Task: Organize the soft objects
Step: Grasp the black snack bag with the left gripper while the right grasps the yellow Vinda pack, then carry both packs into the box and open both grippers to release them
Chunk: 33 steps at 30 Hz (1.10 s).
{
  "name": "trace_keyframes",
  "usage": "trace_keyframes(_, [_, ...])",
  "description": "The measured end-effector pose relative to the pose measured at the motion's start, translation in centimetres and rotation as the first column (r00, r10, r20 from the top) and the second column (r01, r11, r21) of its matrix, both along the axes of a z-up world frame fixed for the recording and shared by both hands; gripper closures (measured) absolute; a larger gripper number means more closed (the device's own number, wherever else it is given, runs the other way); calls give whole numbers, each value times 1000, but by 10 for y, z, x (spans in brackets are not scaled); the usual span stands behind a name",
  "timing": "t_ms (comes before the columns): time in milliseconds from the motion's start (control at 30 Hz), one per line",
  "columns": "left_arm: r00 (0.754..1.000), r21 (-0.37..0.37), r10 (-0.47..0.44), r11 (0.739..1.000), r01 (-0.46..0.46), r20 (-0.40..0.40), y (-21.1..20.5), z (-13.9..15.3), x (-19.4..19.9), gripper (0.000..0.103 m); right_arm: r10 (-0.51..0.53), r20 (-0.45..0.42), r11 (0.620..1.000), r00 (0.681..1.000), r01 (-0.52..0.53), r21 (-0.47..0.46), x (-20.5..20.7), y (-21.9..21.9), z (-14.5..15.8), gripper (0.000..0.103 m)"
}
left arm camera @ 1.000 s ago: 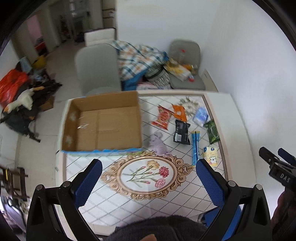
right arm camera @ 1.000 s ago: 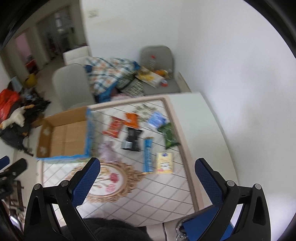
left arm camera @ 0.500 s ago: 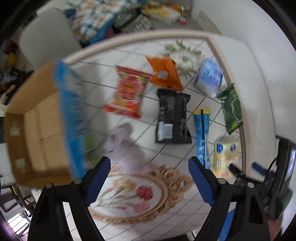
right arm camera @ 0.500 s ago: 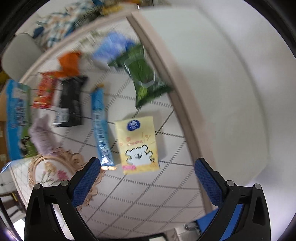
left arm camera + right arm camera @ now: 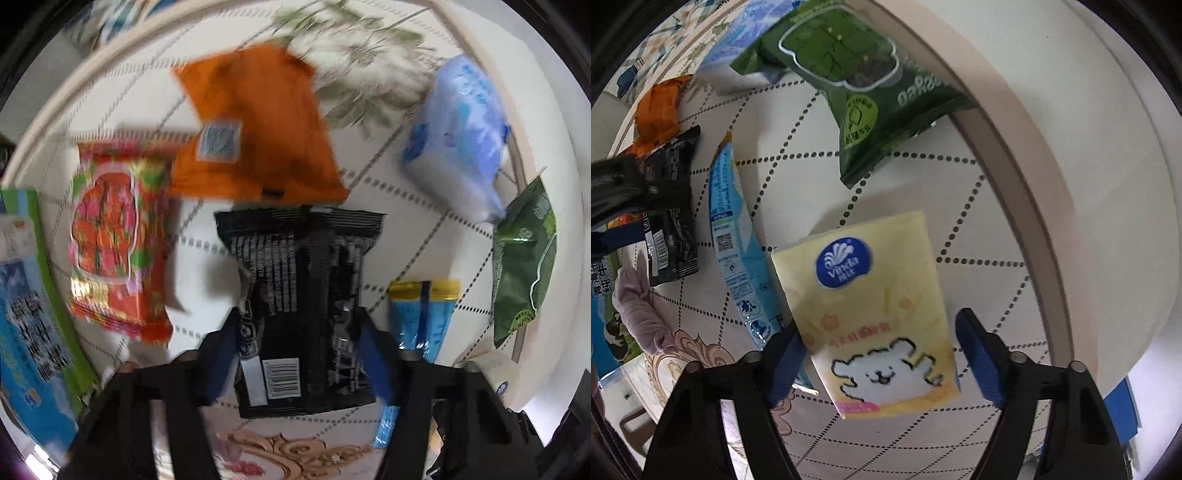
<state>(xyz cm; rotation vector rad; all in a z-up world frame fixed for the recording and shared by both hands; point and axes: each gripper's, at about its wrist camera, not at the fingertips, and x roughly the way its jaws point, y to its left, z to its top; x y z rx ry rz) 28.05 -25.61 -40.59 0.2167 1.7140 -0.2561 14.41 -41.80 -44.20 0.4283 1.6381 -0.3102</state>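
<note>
My left gripper (image 5: pixel 299 354) sits low in its frame with its blue pads spread wide, one on either side of the black snack packet (image 5: pixel 303 295); the pads flank the packet's lower half but I cannot tell whether they touch it. My right gripper (image 5: pixel 879 365) is likewise spread wide, straddling the yellow tissue pack (image 5: pixel 875 314) at lower centre, with a visible gap at the right pad and the left pad close against the pack's edge.

Outward from the left tool, the red snack bag (image 5: pixel 118 251) lies at left, the orange pouch (image 5: pixel 258 122) above centre, the pale blue bag (image 5: pixel 458 147) at upper right, the green packet (image 5: pixel 524 266) at the right edge, and the blue stick pack (image 5: pixel 421 317) just right of the black packet. A printed blue and green strip (image 5: pixel 26 314), perhaps the box's side, runs down the far left. In the right view a lilac soft toy (image 5: pixel 642 314) rests at lower left on the patterned table (image 5: pixel 886 192).

I judge the task barely begun: every soft item I can see lies on the table, none gripped or lifted. Both grasps, and all the carrying, remain.
</note>
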Motion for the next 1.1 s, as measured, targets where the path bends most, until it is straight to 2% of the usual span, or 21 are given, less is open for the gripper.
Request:
trace_keyframes(133, [999, 18, -25, 1000, 25, 34, -3, 4, -9, 56, 0, 10, 1000, 1000, 0, -7, 1, 0, -4, 34])
trace_keyframes(267, [998, -6, -16, 1000, 16, 59, 5, 25, -30, 56, -34, 25, 999, 999, 34, -18, -18, -9, 2, 34])
trace_keyframes(433, [990, -68, -1, 998, 11, 142, 30, 81, -65, 56, -69, 80, 997, 994, 67, 23, -49, -12, 44, 34])
trace_keyframes(533, [979, -136, 49, 990, -22, 196, 57, 127, -83, 56, -39, 148, 998, 988, 30, 59, -62, 1, 78, 34])
trace_keyframes(567, [976, -153, 65, 988, -34, 206, 66, 133, -83, 56, -23, 170, 998, 985, 12, 67, -65, 8, 90, 34])
trace_keyframes(600, [969, -182, 100, 981, -59, 226, 83, 154, -89, 56, -9, 192, 997, 981, -7, 82, -65, 18, 103, 34])
trace_keyframes(633, [965, -194, 114, 979, -68, 237, 89, 157, -85, 56, 0, 205, 995, 979, -20, 96, -63, 25, 114, 34])
trace_keyframes(733, [940, -229, 173, 968, -107, 292, 142, 207, -93, 56, 63, 269, 981, 961, -109, 162, -49, 68, 161, 34])
trace_keyframes(800, [928, -240, 204, 962, -130, 313, 175, 221, -92, 56, 119, 314, 965, 942, -184, 187, -35, 105, 192, 34])
trace_keyframes(967, [894, -237, 283, 949, -208, 348, 267, 244, -79, 56, 230, 382, 916, 895, -332, 227, 3, 206, 227, 34])
trace_keyframes(1100, [878, -220, 330, 938, -266, 346, 334, 235, -64, 56, 278, 387, 884, 879, -392, 255, 39, 279, 237, 34])
